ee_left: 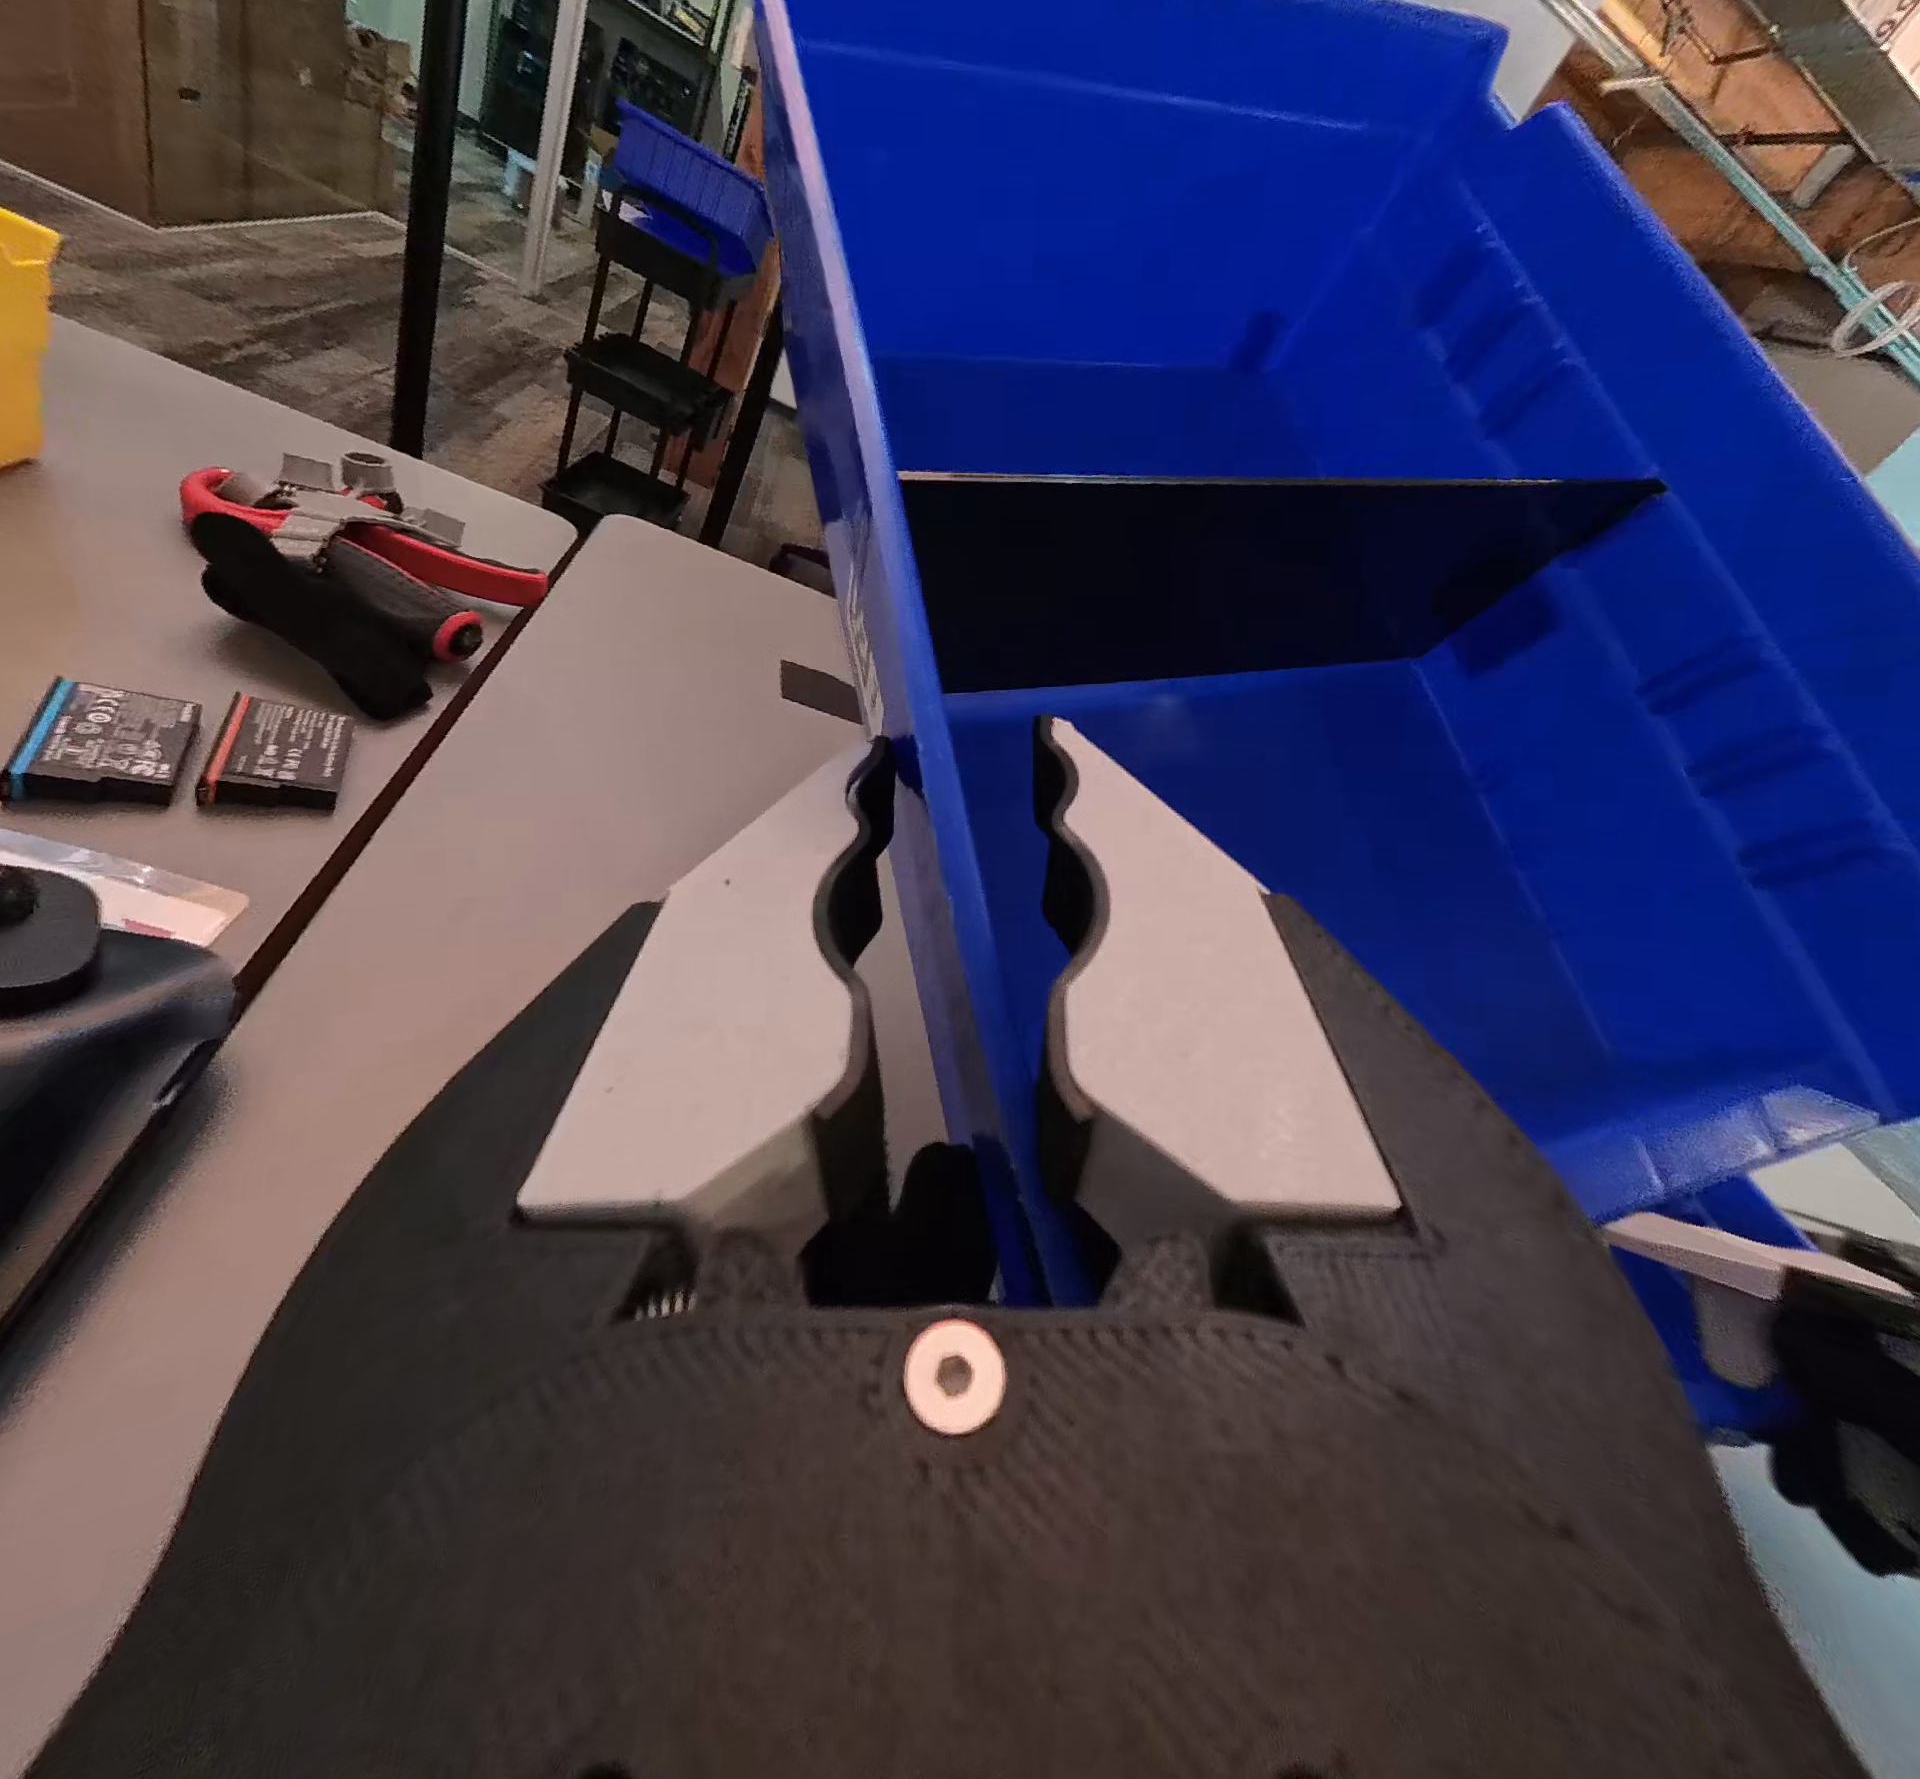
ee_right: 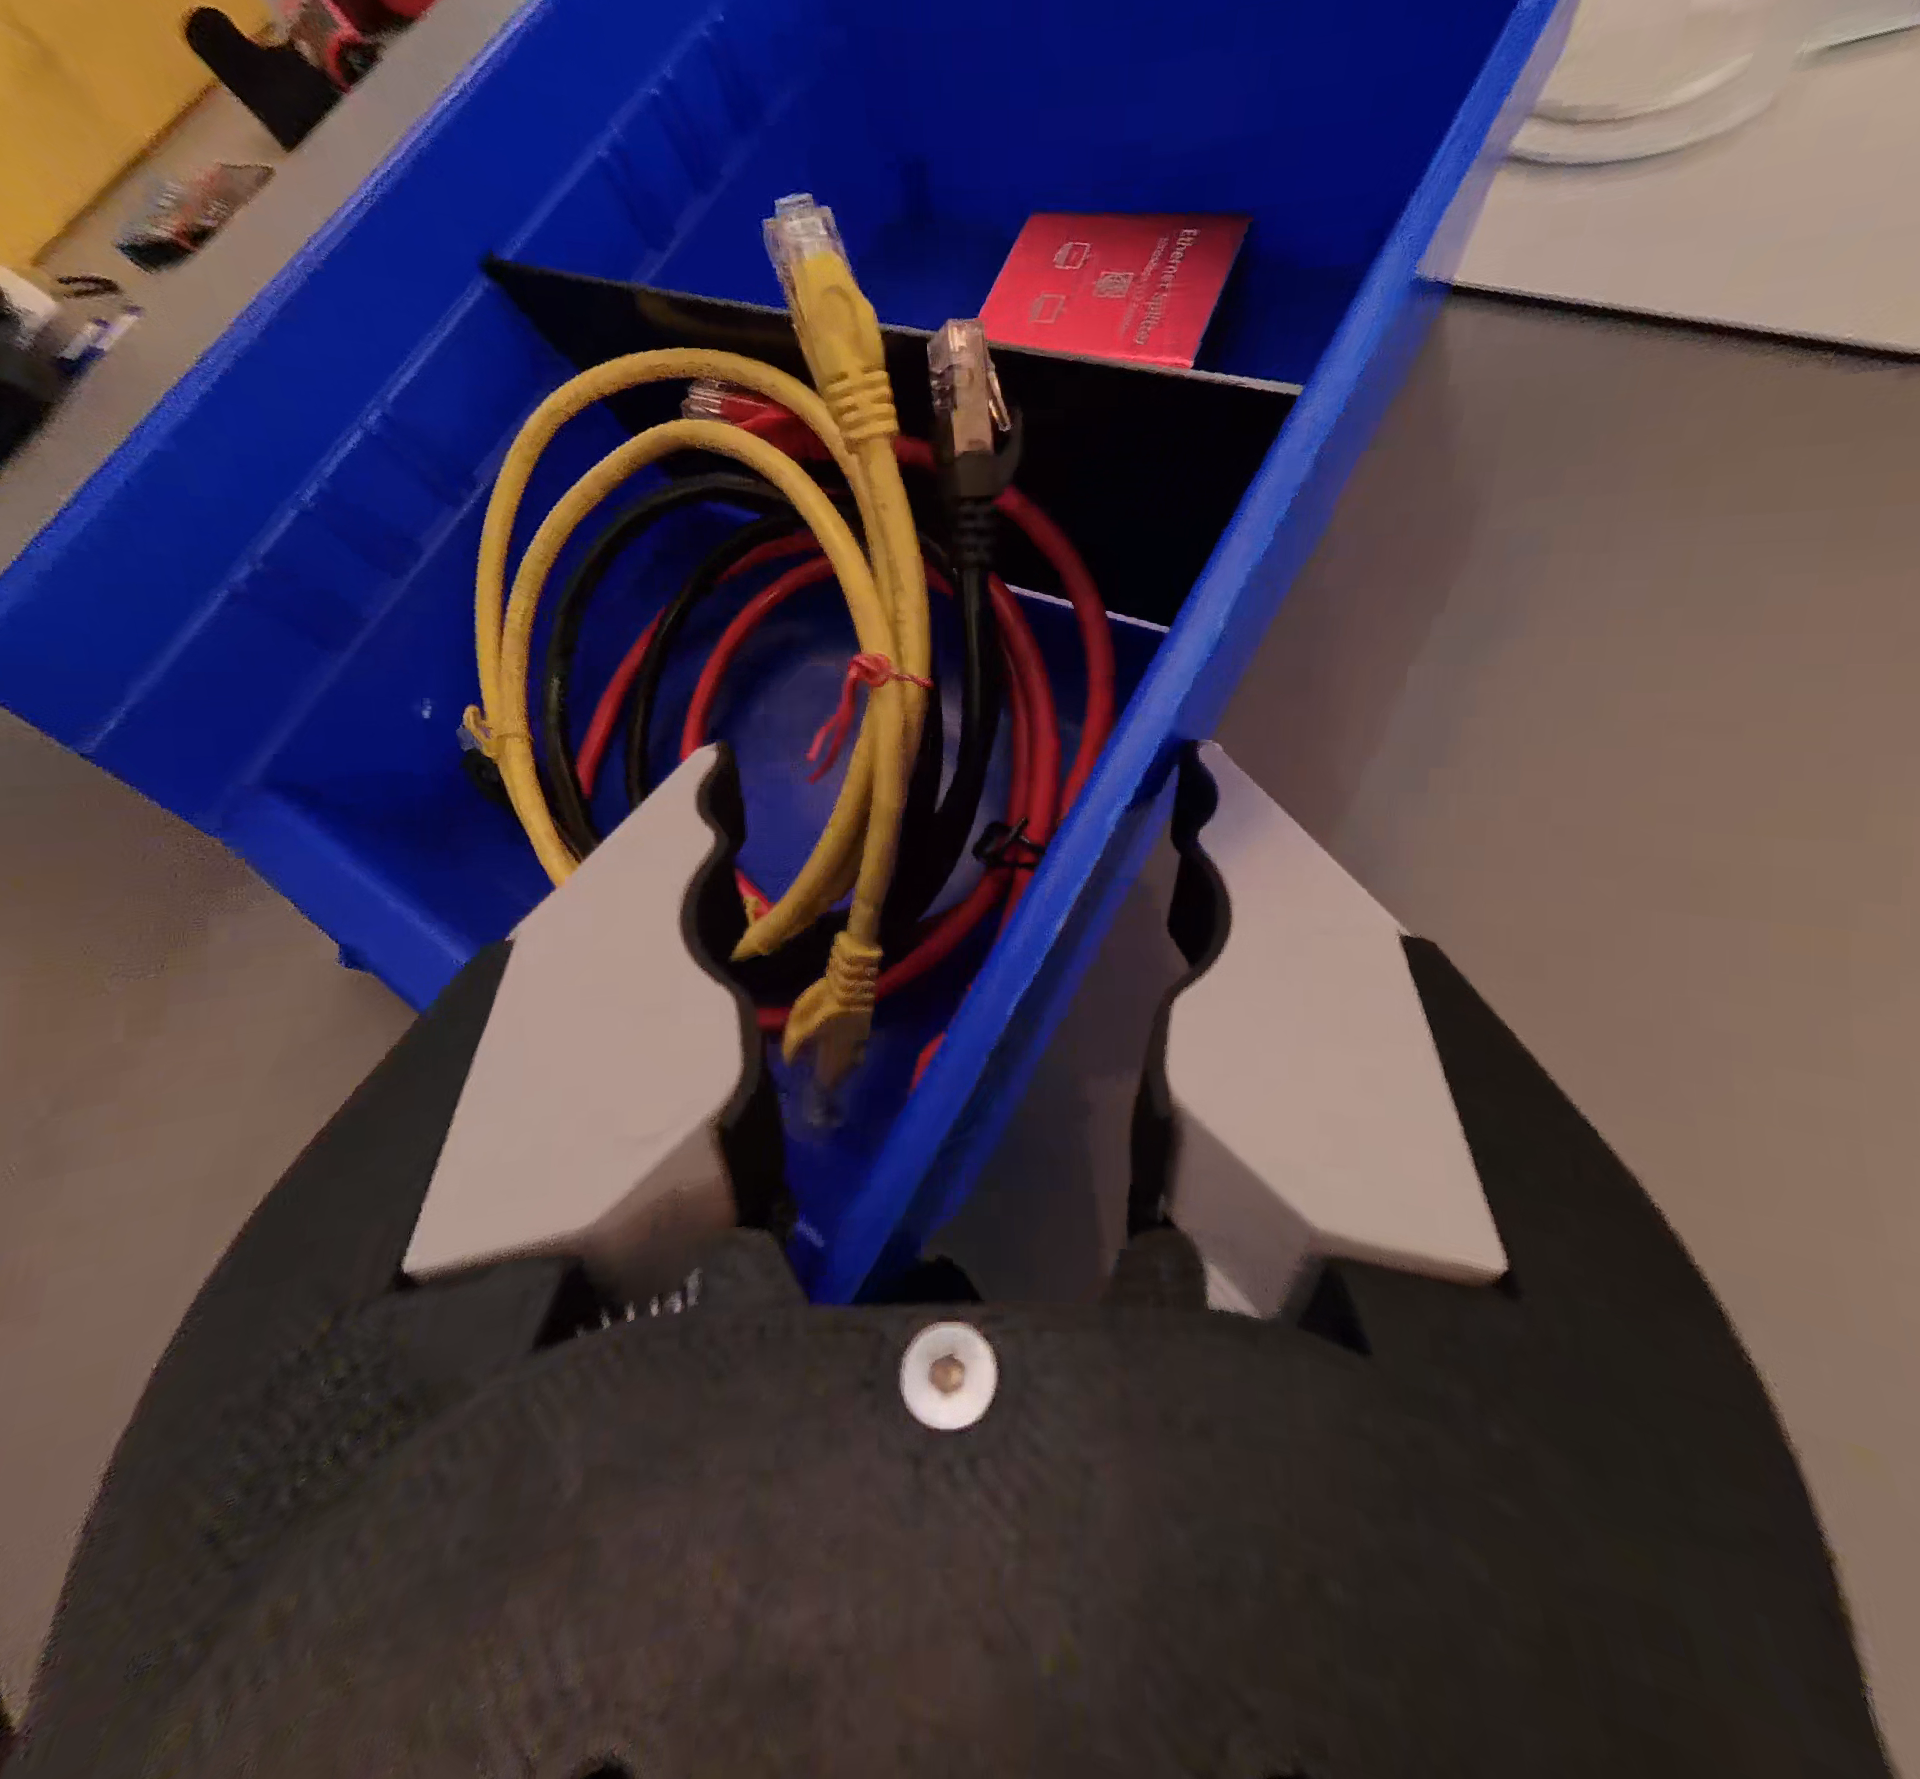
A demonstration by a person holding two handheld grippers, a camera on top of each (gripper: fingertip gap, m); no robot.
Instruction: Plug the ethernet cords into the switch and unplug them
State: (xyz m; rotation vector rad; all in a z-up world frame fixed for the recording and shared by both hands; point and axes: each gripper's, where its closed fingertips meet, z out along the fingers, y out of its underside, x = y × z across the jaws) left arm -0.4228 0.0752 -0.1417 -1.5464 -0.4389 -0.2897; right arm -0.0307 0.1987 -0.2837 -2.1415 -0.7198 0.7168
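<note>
A blue bin [ee_right: 416, 430] stands on the grey table, split by a black divider [ee_right: 1143, 441]. Its near compartment holds coiled yellow [ee_right: 862, 379], black [ee_right: 971, 462] and red [ee_right: 1049, 566] ethernet cords. A flat red box [ee_right: 1117, 290] lies in the far compartment. My right gripper [ee_right: 954, 755] is open and straddles the bin's right wall, the wall close to its right finger. My left gripper [ee_left: 961, 742] is closed on the bin's [ee_left: 1091, 223] left wall. The cords are hidden in the left wrist view. The right gripper shows there at the lower right [ee_left: 1839, 1366].
Left of the bin on the table [ee_left: 582, 794] lie a red-and-black hand tool [ee_left: 353, 555] and two black battery packs [ee_left: 104, 758]. A yellow bin [ee_right: 94, 46] stands at the far left. A black cart [ee_left: 644, 358] stands beyond the table edge. My right fingertips sit around 45 centimeters from my left ones.
</note>
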